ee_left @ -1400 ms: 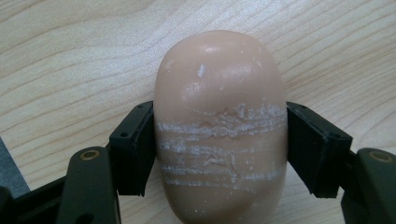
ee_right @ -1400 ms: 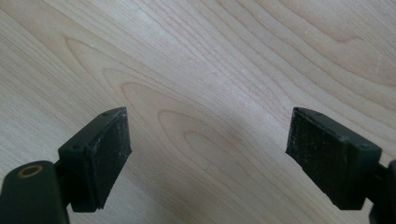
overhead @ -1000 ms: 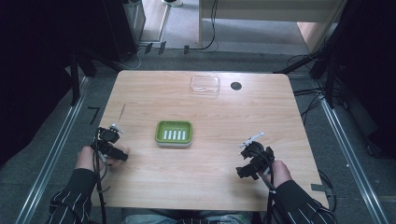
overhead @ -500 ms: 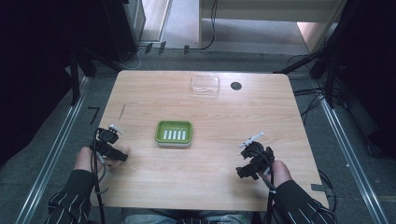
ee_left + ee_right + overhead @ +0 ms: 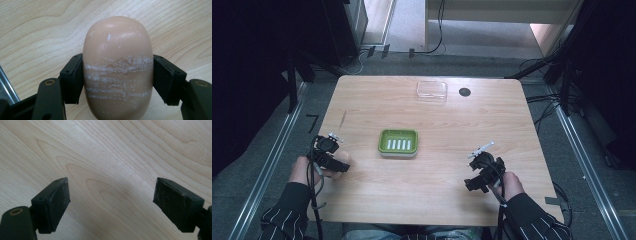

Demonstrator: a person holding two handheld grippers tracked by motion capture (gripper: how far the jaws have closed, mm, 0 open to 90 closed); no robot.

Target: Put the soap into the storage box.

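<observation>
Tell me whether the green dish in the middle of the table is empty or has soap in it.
Empty. The green dish shows only its white ribs; the peach soap bar is clamped in the left tool.

High view: table (image 5: 427, 125) evenly lit from above, surroundings near black, image soft and slightly grainy. Both gripper views are bright and sharp on the wood grain, with faint shadows.

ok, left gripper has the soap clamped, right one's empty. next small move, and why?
Probably carry the soap forward and to the right toward the green dish. The left gripper is shut on the soap near the table's left edge, and the ribbed dish sits empty at mid-table. The right gripper is open over bare wood, so it need not move.
</observation>
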